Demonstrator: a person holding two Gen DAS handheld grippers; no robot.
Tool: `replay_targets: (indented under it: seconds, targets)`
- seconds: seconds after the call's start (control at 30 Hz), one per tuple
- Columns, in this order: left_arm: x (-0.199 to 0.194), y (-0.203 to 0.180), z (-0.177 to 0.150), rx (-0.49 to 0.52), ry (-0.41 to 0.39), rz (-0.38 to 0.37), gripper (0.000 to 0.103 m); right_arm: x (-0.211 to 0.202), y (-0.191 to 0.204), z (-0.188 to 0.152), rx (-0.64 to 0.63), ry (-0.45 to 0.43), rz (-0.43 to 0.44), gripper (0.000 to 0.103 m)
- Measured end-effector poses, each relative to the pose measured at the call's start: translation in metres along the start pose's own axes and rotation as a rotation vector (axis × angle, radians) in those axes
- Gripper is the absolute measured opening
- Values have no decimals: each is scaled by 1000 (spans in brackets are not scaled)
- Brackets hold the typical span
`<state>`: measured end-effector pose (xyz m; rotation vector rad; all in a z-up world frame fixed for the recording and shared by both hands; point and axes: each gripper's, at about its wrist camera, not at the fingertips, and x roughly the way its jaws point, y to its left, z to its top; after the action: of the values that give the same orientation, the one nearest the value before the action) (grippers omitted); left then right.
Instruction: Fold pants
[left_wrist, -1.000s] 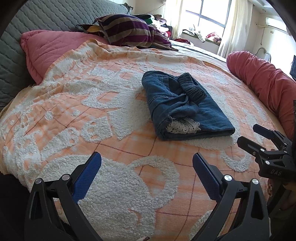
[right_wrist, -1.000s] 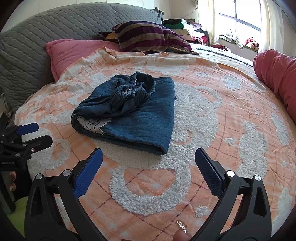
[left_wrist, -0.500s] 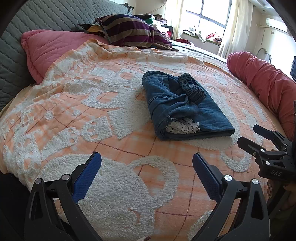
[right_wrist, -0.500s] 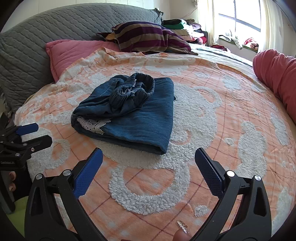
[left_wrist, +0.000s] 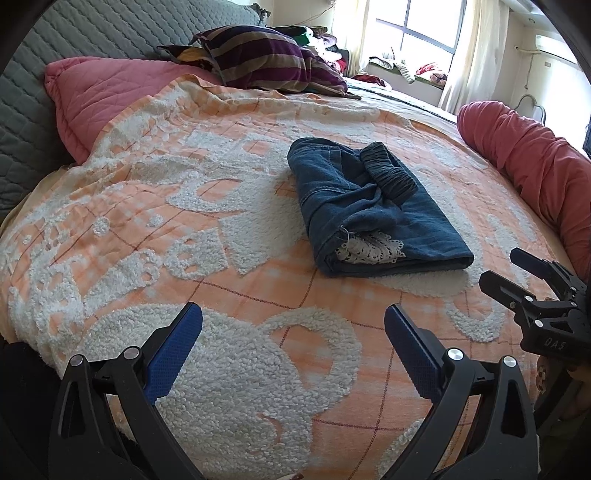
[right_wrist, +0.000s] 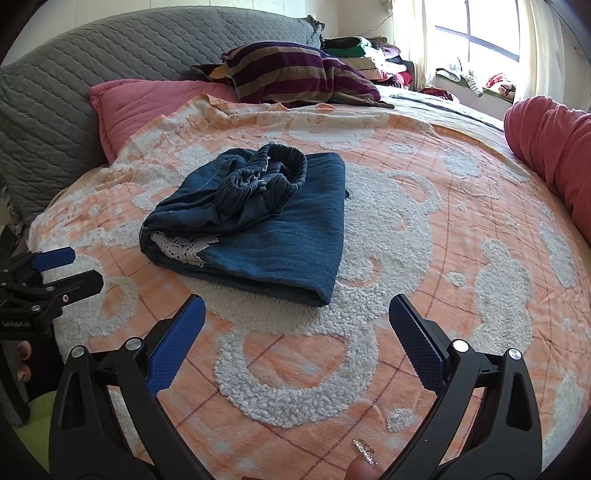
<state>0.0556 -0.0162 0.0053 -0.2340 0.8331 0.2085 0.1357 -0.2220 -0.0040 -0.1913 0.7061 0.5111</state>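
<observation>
Looking pretty much done here: pants (left_wrist: 373, 210) sitting folded in a chunky bundle around the middle of the bed (left_wrist: 155, 229), nearer the front edge than the headboard (right_wrist: 92, 62). Left gripper (left_wrist: 293, 343) hanging back over the front edge, jaws spread wide, gripping nothing. Same for the right gripper (right_wrist: 297, 332), also gaping and empty, well short of the denim.

Worrying a bit about that top layer though. Elastic waistband (right_wrist: 266, 177) bunching up in a loose loop on top instead of lying flat, and some white lace trim (right_wrist: 184, 245) poking out at the near-left corner of the bundle. Probably risking the whole fold springing apart if nudged. Going back in for tidying and snagging only the waistband would likely be dragging the upper layer off and undoing the stack. Fluffy bedspread (right_wrist: 369, 332) not helping either, catching fabric instead of letting it slide.
</observation>
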Motion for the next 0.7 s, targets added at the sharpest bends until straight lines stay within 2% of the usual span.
replay_targets:
  seconds: [0.7]
  targets:
    - [1, 1, 1, -5, 2, 40, 99, 1, -2, -1, 7, 1, -4, 94]
